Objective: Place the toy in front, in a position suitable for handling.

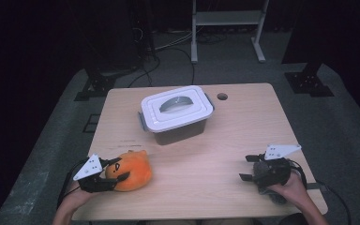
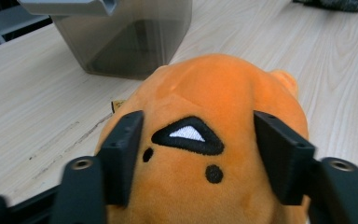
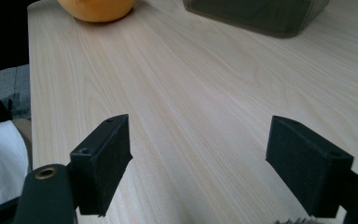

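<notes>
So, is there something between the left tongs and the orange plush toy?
Nothing visible. The left tongs already have the orange plush toy between their two jaws, which press its sides on the table. The lidded box stands farther back, apart from the toy.

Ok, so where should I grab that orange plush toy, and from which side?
Take the orange plush toy across its rounded body, coming in from the person's side of the table. Its face points that way, and the soft flanks beside the face give the jaws two opposed surfaces. The left gripper already straddles it there, pads against the plush.
</notes>
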`<action>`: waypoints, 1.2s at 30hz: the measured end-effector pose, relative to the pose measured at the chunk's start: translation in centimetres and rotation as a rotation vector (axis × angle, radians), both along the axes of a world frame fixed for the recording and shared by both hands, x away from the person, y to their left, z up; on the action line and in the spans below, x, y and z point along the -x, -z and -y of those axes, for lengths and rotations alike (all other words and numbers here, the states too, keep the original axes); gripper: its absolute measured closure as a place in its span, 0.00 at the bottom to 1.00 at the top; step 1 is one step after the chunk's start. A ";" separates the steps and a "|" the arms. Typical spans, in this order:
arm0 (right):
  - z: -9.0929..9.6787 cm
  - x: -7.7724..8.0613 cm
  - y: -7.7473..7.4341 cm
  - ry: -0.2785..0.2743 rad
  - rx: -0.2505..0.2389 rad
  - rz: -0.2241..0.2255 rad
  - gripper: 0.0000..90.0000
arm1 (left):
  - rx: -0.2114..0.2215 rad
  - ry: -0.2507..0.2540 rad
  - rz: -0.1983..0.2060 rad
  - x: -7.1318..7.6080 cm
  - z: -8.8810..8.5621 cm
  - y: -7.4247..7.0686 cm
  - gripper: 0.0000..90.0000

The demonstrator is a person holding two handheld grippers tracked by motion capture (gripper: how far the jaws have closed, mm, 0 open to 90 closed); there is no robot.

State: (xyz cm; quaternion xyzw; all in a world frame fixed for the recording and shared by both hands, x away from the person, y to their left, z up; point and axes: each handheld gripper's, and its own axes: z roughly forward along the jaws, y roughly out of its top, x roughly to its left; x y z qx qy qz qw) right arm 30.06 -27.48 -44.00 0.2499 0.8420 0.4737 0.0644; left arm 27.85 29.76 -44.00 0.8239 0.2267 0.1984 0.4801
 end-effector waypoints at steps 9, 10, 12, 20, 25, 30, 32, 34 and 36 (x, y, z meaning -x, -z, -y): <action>0.1 0.0 0.0 0.000 -0.007 0.001 0.23 | -0.035 -0.010 0.024 0.2 0.5 -0.6 0.61; 0.1 0.0 0.0 0.002 -0.010 0.000 0.23 | -0.033 -0.011 0.024 0.2 0.5 -0.7 0.62; 0.1 0.0 0.0 0.004 -0.011 -0.006 0.23 | -0.031 -0.013 0.026 0.3 0.6 -0.9 0.63; 0.2 -0.1 -0.1 0.005 -0.013 0.001 0.23 | -0.041 -0.014 0.052 0.7 0.8 -2.0 0.63; 0.2 -0.1 -0.1 0.004 -0.014 0.002 0.23 | -0.022 0.002 0.082 1.2 1.2 -3.3 0.63; 0.3 -0.1 -0.1 0.007 -0.019 0.003 0.23 | -0.019 0.068 0.120 1.4 3.5 -5.4 0.63; 0.4 -0.1 -0.2 0.008 -0.021 0.005 0.23 | -0.016 0.097 0.128 1.2 4.8 -5.9 0.63; 0.4 0.0 -0.2 0.009 -0.022 0.005 0.23 | -0.010 0.133 0.133 0.9 6.2 -6.3 0.62; 0.5 0.0 -0.2 0.010 -0.022 0.005 0.23 | -0.004 0.156 0.135 0.7 7.4 -6.4 0.62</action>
